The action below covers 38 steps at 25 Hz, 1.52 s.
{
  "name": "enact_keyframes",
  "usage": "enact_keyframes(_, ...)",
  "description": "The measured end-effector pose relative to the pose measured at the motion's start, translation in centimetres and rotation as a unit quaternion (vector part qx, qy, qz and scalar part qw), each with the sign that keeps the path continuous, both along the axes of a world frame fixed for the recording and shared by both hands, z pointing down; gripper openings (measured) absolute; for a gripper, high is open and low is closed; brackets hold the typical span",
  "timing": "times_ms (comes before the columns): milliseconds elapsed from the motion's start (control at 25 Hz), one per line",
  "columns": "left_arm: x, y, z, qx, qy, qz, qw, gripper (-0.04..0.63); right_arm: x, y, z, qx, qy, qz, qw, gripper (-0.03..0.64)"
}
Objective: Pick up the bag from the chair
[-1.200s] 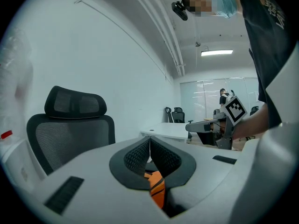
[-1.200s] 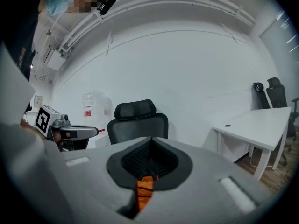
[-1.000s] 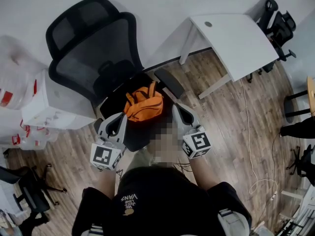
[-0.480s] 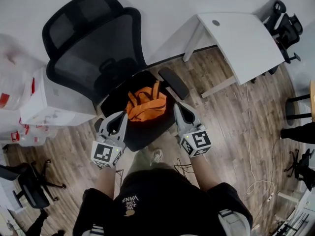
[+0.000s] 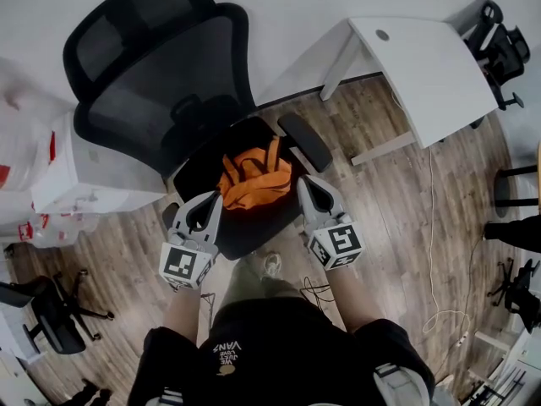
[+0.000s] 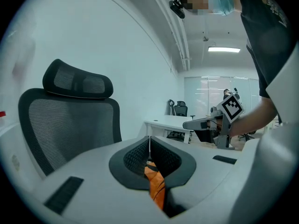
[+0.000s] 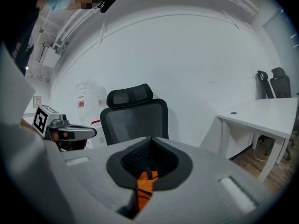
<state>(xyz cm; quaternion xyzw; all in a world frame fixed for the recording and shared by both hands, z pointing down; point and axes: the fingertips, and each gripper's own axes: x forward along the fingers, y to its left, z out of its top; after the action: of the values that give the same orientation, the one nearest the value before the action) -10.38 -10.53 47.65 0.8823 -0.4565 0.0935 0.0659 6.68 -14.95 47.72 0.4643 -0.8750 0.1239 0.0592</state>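
An orange bag (image 5: 254, 180) lies crumpled on the seat of a black mesh office chair (image 5: 161, 83). My left gripper (image 5: 210, 199) hovers over the seat's front left, just left of the bag, with its jaws together. My right gripper (image 5: 305, 182) is at the bag's right, beside the armrest (image 5: 304, 142), also shut and empty. In the left gripper view the tips of the left gripper (image 6: 149, 138) meet, with the bag (image 6: 156, 188) showing below them. The right gripper view shows the right gripper (image 7: 150, 139) the same way above the bag (image 7: 144, 188).
A white desk (image 5: 423, 66) stands to the right of the chair. White boxes and plastic bags (image 5: 59, 167) sit at the left against the wall. More black chairs (image 5: 499, 45) stand at the far right. A white cable (image 5: 431, 227) runs over the wood floor.
The head view has shifted a little, so the chair sits slightly higher in the picture. Both grippers stay shut on either side of the bag, nearly where they were.
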Motion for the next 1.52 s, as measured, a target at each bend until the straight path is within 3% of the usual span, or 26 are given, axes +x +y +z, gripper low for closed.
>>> enact_keyframes(1520, -0.3, -1.8, 11.4, -0.09, 0.01, -0.013, 0.9958, 0.008, -1.6, -1.9, 11.8, -0.078, 0.041, -0.012, 0.996, -0.002)
